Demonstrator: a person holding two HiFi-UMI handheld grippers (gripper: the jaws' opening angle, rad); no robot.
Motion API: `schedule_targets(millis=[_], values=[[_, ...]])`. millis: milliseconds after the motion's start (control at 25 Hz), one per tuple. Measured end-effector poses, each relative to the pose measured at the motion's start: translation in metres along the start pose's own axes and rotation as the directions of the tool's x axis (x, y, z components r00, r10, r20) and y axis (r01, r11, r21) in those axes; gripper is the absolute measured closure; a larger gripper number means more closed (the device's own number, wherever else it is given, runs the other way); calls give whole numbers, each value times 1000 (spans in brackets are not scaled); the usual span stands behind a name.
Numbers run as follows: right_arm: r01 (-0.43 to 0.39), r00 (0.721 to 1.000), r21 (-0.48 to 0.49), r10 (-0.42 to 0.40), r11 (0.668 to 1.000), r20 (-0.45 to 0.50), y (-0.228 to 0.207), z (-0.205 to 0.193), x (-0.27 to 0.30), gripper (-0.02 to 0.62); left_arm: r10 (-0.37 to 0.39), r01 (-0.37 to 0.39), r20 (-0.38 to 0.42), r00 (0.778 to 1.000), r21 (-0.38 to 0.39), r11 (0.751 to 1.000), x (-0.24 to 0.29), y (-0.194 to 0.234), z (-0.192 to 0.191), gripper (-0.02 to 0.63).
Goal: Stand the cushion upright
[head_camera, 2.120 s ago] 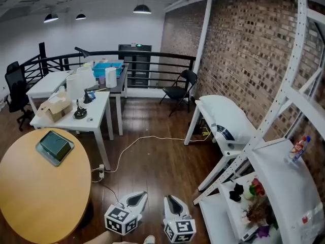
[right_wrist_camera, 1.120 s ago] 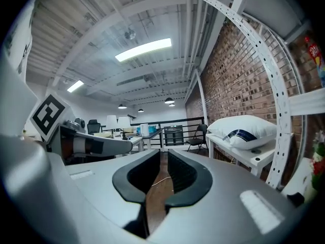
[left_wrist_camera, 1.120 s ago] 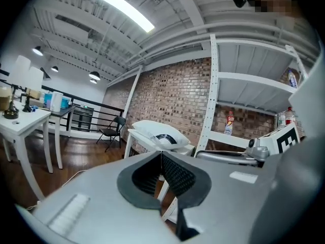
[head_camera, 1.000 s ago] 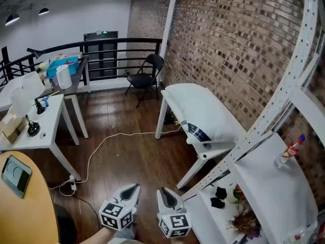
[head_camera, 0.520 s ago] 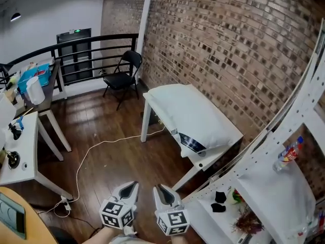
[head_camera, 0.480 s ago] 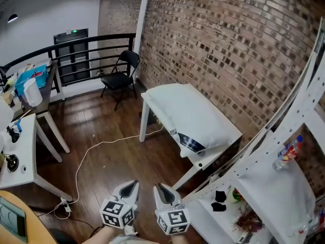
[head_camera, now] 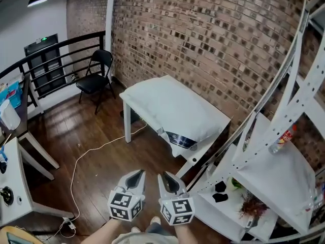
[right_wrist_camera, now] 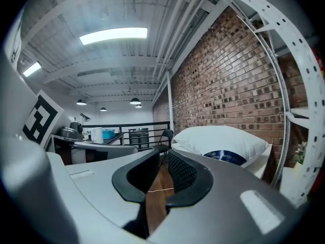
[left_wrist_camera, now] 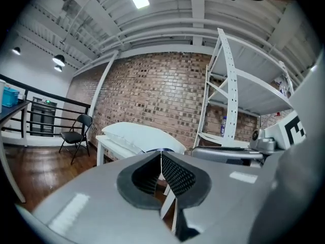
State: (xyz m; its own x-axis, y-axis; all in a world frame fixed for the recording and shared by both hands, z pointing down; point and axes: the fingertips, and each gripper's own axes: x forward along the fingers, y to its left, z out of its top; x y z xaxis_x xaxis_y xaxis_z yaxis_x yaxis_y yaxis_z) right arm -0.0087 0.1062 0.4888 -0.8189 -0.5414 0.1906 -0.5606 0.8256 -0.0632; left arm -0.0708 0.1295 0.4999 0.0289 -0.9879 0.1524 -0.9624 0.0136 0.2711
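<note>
A white cushion (head_camera: pixel 172 105) with a dark blue label lies flat on a small white table (head_camera: pixel 199 152) against the brick wall. It also shows in the left gripper view (left_wrist_camera: pixel 137 133) and the right gripper view (right_wrist_camera: pixel 228 139), ahead of the jaws. Both grippers hang side by side low in the head view, well short of the table. My left gripper (head_camera: pixel 139 173) (left_wrist_camera: pixel 161 154) is shut on nothing. My right gripper (head_camera: pixel 162 175) (right_wrist_camera: pixel 163 154) stands a narrow crack open, with only the floor showing through the gap.
A white perforated shelf rack (head_camera: pixel 264 172) stands at the right with a bottle (head_camera: pixel 280 140), small black items (head_camera: pixel 220 189) and a dried plant (head_camera: pixel 251 207). A black folding chair (head_camera: pixel 95 75) sits beyond the table. A white cable (head_camera: pixel 81 159) trails over the wooden floor; desks stand at left (head_camera: pixel 15 187).
The view has swung right: the round wooden table slid out at the left, and the cushion and its table came nearer and more central. Both grippers advanced together, still low in front.
</note>
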Motion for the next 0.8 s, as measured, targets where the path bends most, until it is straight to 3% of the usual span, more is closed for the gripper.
schedule_targets(millis=[360,800], values=[[29,1000,-3,-29,1000,11,-34,26,53,545,-48,48,-24,999,-4,999,56,16,22,606],[15,999,15,-15,1000,32,-112,56,139,540,-76,77,-53,996,25,997,167,47,52,597]])
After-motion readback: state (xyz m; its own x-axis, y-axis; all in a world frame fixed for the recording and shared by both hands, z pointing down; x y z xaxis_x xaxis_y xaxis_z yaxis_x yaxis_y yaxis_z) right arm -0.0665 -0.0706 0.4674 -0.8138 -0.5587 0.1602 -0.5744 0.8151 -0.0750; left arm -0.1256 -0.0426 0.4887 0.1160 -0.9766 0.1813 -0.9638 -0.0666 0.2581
